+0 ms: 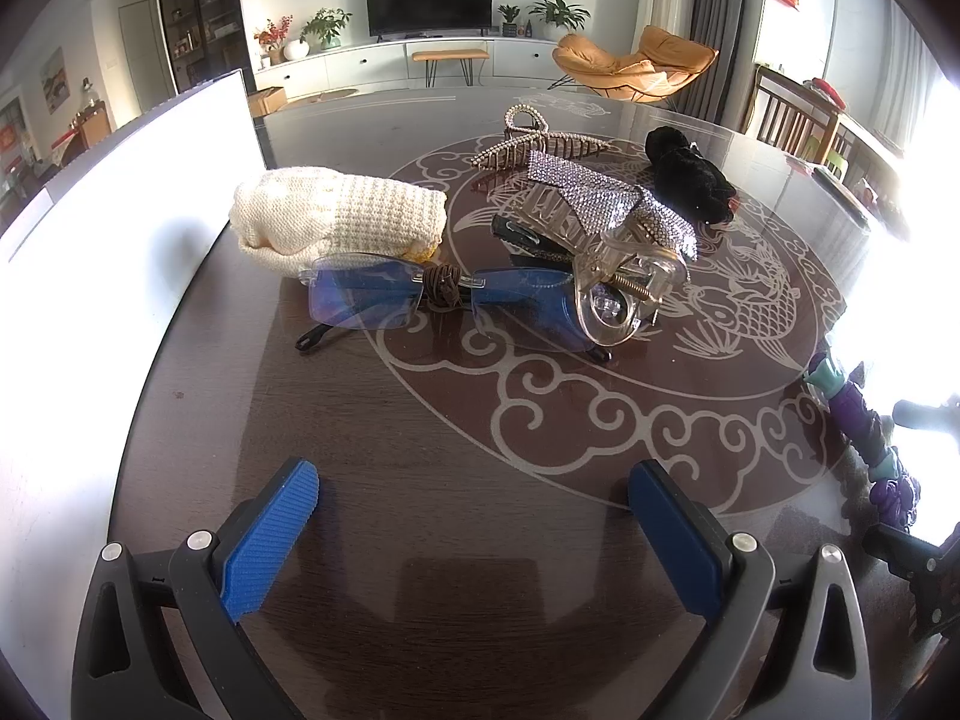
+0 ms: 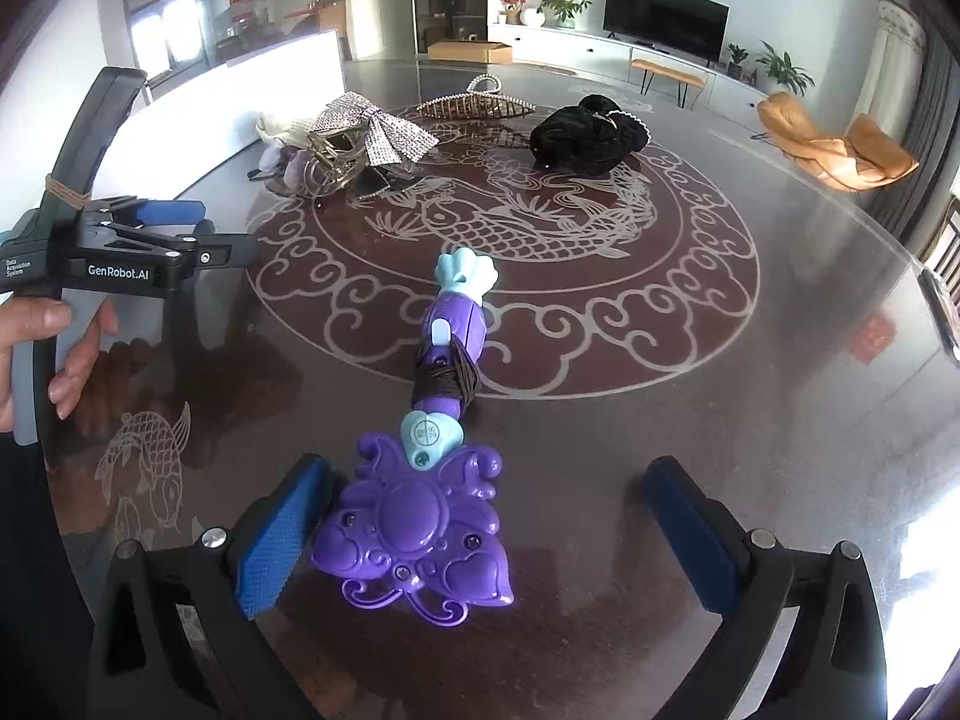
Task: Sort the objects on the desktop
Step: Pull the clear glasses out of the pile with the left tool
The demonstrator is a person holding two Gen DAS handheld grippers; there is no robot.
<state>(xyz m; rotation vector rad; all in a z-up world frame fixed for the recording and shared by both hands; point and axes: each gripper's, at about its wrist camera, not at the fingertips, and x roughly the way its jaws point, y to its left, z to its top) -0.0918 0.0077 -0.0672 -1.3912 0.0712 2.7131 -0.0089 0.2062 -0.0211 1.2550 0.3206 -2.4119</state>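
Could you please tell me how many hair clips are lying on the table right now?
2. A clear hair clip with a sparkly bow lies on the glasses; a pearl-studded hair clip lies behind it, further back. Others could be hidden underneath.

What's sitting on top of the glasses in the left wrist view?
A clear claw clip rests on the glasses' right lens, and a brown hair tie wraps the bridge. The clip's rhinestone bow hides whatever lies behind.
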